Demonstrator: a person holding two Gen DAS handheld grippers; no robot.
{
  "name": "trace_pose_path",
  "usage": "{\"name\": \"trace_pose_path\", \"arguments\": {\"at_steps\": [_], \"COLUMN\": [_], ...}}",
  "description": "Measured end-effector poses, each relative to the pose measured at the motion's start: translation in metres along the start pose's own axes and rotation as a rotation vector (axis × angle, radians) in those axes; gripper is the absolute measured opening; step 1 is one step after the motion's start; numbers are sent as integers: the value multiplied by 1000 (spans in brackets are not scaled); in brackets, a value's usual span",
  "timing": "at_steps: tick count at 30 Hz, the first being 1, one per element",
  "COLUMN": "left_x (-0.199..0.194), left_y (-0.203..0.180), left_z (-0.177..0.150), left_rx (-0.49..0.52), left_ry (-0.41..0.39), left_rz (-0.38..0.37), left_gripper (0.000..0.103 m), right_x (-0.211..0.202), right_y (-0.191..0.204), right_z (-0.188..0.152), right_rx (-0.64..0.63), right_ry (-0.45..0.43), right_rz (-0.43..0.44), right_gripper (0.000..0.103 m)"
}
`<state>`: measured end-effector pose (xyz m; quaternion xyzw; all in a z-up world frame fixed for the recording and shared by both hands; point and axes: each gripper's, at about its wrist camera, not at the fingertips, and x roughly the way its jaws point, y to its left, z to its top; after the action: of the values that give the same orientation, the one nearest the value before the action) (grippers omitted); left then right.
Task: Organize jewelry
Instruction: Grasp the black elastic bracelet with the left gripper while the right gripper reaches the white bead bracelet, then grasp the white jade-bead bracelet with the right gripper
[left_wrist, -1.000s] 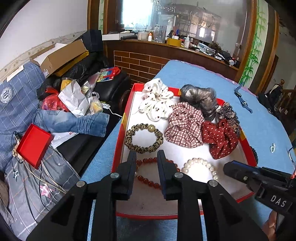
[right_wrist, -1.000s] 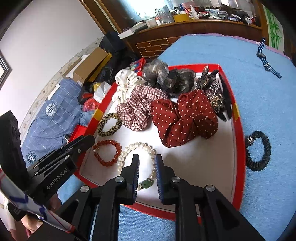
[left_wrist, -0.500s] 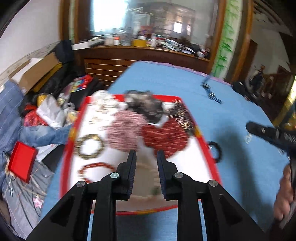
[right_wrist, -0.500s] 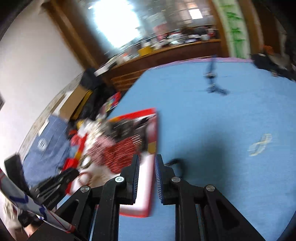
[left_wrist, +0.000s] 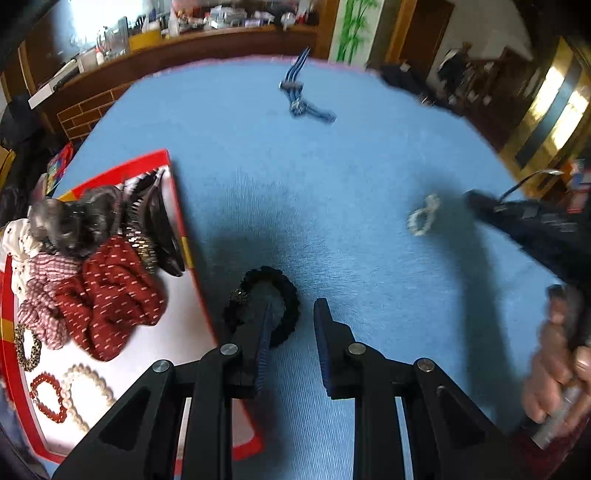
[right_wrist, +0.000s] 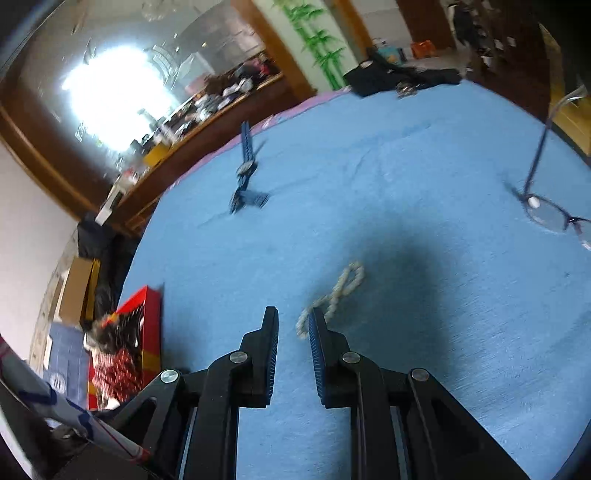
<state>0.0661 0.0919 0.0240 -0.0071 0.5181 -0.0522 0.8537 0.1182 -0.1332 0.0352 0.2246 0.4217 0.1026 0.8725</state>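
From the left wrist, the left gripper (left_wrist: 291, 321) has its two black ribbed fingers apart with nothing between them, the left finger lying over a black braided hair tie (left_wrist: 264, 306) with a small gold bead, which rests on the fuzzy blue tablecloth (left_wrist: 332, 177) just beside the red rim of the tray (left_wrist: 177, 210). The white-floored tray holds soft fabric scrunchies — a dark red dotted one (left_wrist: 107, 295), a checked one (left_wrist: 42, 291), a grey fluffy one (left_wrist: 72, 218) — plus a leopard-print band (left_wrist: 26, 347), a red bead bracelet (left_wrist: 46, 397) and a pearl bracelet (left_wrist: 86, 384). A pale beaded bracelet (left_wrist: 423, 216) lies well apart on the cloth, near the right gripper (left_wrist: 524, 221), which is blurred. A blue woven strap (left_wrist: 301, 99) lies far off. From the right wrist, the right gripper (right_wrist: 293, 325) also stands parted and empty, its right finger tip just at the twisted pale beaded bracelet (right_wrist: 332, 295); thin-framed glasses (right_wrist: 546, 210) sit at the cloth's right edge
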Motion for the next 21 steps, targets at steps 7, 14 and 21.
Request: {"name": "trace_pose_path", "arguments": {"at_steps": [7, 14, 21], "left_x": [33, 27, 7], "left_y": [-9, -27, -20], "left_z": [6, 8, 8], "left_rx": [14, 35, -4], "left_ry": [58, -45, -188], "left_rz": [109, 73, -42], "left_gripper": [20, 7, 7], "right_x": [0, 8, 30], "right_y": [-18, -27, -18], "right_z": [4, 6, 2], "right_rx": [91, 115, 44], "right_ry": [10, 12, 34], "right_rz": [24, -14, -25], "right_gripper": [18, 18, 18]}}
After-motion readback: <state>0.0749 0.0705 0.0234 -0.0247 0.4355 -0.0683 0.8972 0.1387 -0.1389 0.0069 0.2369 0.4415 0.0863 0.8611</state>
